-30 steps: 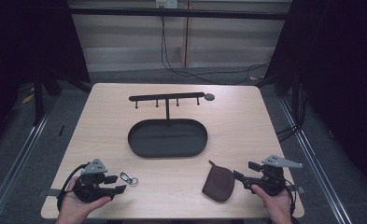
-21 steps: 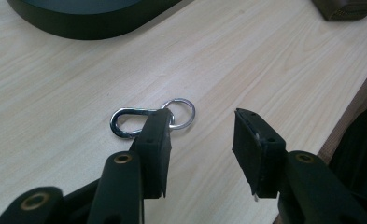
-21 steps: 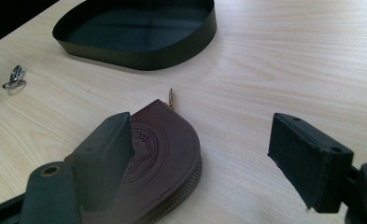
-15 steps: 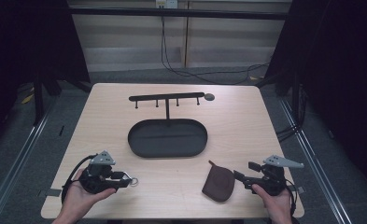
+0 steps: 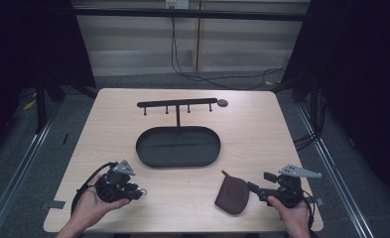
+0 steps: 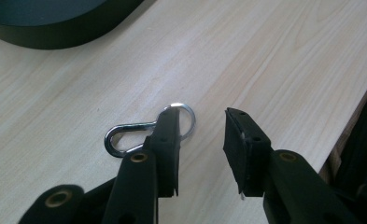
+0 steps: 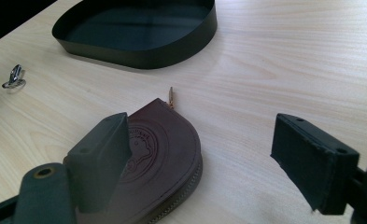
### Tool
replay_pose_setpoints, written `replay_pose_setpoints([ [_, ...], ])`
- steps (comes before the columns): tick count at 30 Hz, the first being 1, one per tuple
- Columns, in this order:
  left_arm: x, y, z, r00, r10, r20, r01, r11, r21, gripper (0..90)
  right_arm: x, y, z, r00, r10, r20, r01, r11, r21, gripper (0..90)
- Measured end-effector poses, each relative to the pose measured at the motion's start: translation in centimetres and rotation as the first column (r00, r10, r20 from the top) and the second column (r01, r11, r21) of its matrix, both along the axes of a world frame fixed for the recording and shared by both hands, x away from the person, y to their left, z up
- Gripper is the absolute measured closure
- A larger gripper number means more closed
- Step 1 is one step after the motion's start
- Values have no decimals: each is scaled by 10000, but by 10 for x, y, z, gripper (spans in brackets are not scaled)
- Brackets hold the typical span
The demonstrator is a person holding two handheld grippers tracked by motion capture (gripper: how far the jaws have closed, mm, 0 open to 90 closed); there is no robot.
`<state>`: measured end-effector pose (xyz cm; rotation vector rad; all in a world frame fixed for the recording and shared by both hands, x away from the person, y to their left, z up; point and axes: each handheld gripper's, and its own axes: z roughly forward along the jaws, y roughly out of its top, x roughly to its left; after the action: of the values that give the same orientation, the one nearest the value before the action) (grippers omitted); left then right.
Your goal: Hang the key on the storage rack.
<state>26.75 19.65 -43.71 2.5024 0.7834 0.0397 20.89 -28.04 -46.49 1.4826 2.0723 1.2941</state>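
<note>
A silver carabiner with a key ring [image 6: 125, 136] lies flat on the wooden table. My left gripper [image 6: 202, 140] is open just above it; one black jaw covers the ring's edge and the other stands off to the side. From above, the left gripper [image 5: 139, 191] is near the table's front left, with the carabiner [image 5: 143, 193] at its tips. A brown leather zip pouch [image 7: 167, 154] lies at the front right. My right gripper [image 7: 209, 158] is open wide, its left jaw over the pouch [image 5: 233, 194] and nothing held.
A black oval tray [image 5: 144, 148] sits mid-table, with a black hook rack [image 5: 176, 104] standing behind it. The table's front edge runs close to both hands. The tray wall [image 7: 139, 51] lies beyond the pouch.
My left gripper has slid right and turned toward the carabiner, so its jaws now reach over it. The right gripper and pouch have stayed put.
</note>
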Motion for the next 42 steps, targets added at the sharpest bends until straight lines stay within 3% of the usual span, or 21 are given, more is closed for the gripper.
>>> replay_pose_setpoints([
  [3,3,-4,0,9999,-167,-2,167,9994,316,659,0,0,0,10000,9,4,-9,10000,-20,194],
  [7,4,-9,1,9995,-296,-143,302,9986,438,639,0,0,-1,10000,60,-7,-60,10000,-6,194],
  [11,10,-16,-6,9981,-445,-431,482,9950,877,620,0,0,-1,10000,56,-51,-55,10000,37,194],
  [19,16,-22,-15,9960,-618,-653,701,9887,1323,623,1,0,-1,9999,105,-94,-104,9999,40,194],
  [27,19,-30,-18,9951,-866,-476,941,9777,1877,616,1,-1,-1,10000,36,-85,-35,10000,69,197],
  [28,21,-33,-18,9939,-950,-562,1045,9738,2021,614,1,0,-1,9999,48,-89,-47,10000,85,197],
  [34,25,-38,-20,9920,-1029,-736,1169,9678,2230,610,0,-1,-1,9999,71,-88,-70,9999,96,197],
  [37,25,-38,-21,9916,-1095,-691,1236,9595,2530,607,1,-1,-1,9999,85,-115,-84,9999,115,197],
  [42,29,-38,-22,9926,-1019,-661,1160,9565,2678,591,1,-1,-1,9999,97,-132,-95,9998,156,199],
])
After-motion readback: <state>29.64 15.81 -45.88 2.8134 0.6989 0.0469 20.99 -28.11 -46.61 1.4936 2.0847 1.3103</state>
